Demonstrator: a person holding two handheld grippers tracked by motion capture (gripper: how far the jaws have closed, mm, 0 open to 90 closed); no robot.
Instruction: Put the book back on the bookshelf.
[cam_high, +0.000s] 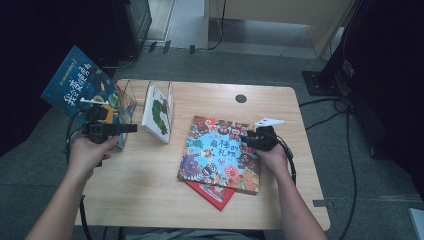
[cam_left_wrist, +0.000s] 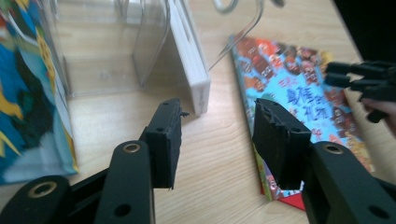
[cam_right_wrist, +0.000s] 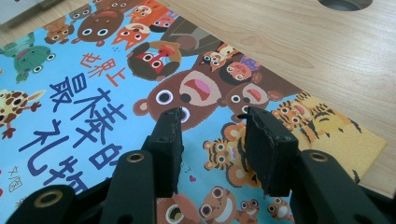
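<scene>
Over the animal picture book (cam_high: 220, 152) at the table's (cam_high: 150, 190) three o'clock side, our right gripper (cam_right_wrist: 212, 122) hovers, jaws parted, gripping nothing. At nine o'clock our left gripper (cam_left_wrist: 217, 116) gapes wide, empty, before the clear rack (cam_left_wrist: 116, 42).

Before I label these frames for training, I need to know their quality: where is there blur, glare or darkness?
High view: table evenly lit, surroundings dark, book print soft. Left gripper view: jaws near the lens are soft, clear rack washed out by bright light. Right gripper view: book cover sharp and evenly lit, jaws slightly blurred; no strong glare.
</scene>
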